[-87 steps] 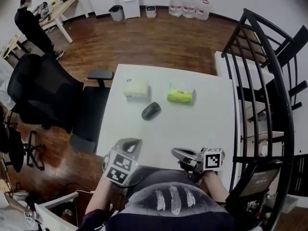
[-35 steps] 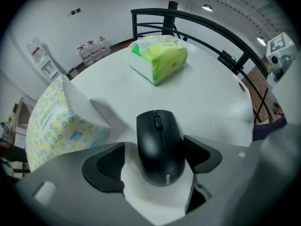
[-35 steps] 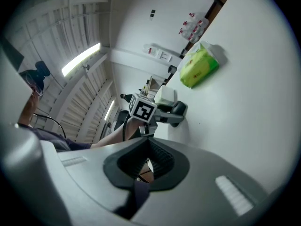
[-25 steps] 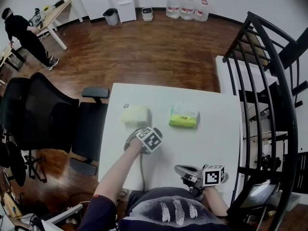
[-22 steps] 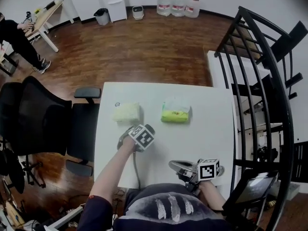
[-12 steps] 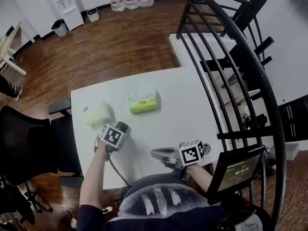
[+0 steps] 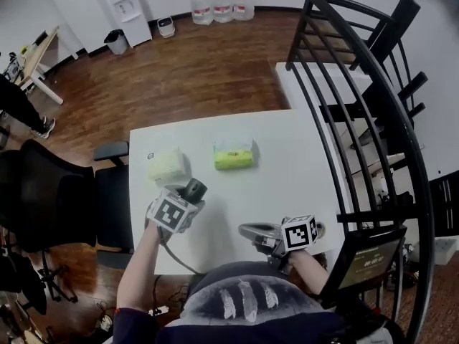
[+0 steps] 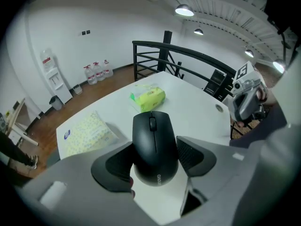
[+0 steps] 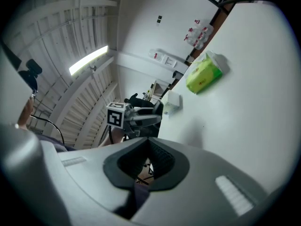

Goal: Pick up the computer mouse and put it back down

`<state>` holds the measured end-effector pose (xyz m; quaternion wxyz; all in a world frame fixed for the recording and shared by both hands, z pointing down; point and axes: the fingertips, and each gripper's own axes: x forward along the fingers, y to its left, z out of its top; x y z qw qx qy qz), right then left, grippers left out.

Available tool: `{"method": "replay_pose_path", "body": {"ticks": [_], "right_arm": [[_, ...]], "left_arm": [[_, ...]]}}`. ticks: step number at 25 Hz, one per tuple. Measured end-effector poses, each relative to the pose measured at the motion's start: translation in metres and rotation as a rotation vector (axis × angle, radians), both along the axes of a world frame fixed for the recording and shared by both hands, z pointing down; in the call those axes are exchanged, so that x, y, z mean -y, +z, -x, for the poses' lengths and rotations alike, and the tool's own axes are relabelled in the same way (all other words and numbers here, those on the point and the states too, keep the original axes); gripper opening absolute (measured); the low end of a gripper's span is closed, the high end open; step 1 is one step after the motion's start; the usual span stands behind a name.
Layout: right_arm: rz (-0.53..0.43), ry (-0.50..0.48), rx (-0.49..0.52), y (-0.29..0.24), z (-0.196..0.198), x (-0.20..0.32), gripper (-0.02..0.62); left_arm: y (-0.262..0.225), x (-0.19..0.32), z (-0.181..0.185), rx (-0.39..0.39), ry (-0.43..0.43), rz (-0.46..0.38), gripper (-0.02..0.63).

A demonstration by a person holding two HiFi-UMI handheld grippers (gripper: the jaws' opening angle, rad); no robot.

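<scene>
Jaws on your left gripper [image 8: 155, 160] have just been closing and now clamp the black computer mouse [image 8: 151, 135] by its two flanks. The pads press on either side of its rear half, and the wheel end points away from you. Jaws on your right gripper [image 9: 149, 147] are pressed together with nothing between them. It idles at the lower middle of the head view, by the near edge of the white table [image 7: 287, 156], well apart from the mouse.

In the head view the mouse sits left of centre, just below the pale yellow tissue pack [image 7: 166, 166]. It seems to hang clear of the table top rather than rest on it.

Expect a light, rigid plastic shell, smooth and curved, so it could slide forward out of the pads if you tip the nose down or ease your squeeze. The flanks where you have it are probably the best hold, since they are the straightest sides and the grip sits close to the balance point. Stay off the buttons and the wheel. A modest squeeze should be enough.

For the set-down you have plenty of bare table toward the centre and right of the head view. The green tissue pack [image 7: 234, 153] lies above and to the right of the mouse. The left table edge is close beside your left gripper, with the black office chair [image 7: 50, 199] beyond it, so favour the middle.
</scene>
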<state>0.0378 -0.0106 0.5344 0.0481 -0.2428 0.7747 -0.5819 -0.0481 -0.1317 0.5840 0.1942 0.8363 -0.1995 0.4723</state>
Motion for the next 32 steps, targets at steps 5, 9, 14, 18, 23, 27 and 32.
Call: {"method": "replay_pose_path", "body": {"ticks": [5,9,14,18,23,27,32], "right_arm": [[-0.007,-0.018,-0.004,-0.002,0.003,-0.006,0.003],[-0.015,-0.038,-0.007,-0.004,0.007,-0.011,0.003],[-0.017,-0.059,0.000,-0.005,0.012,-0.016,0.003],[-0.023,-0.083,-0.002,-0.005,0.015,-0.019,0.003],[-0.025,-0.097,-0.004,-0.006,0.016,-0.023,0.003],[-0.030,-0.098,0.000,-0.011,0.023,-0.036,0.003],[-0.026,-0.104,-0.001,-0.010,0.027,-0.040,0.003]], "left_arm": [[-0.041,-0.022,0.004,-0.033,0.024,-0.026,0.305],[-0.070,-0.038,0.006,-0.055,0.054,-0.080,0.305],[-0.111,-0.059,0.005,-0.048,0.128,-0.159,0.305],[-0.141,-0.084,-0.003,-0.079,0.215,-0.160,0.305],[-0.172,-0.110,-0.013,-0.103,0.300,-0.189,0.305],[-0.192,-0.136,-0.013,-0.147,0.335,-0.175,0.307],[-0.198,-0.147,-0.010,-0.173,0.357,-0.154,0.308]]}}
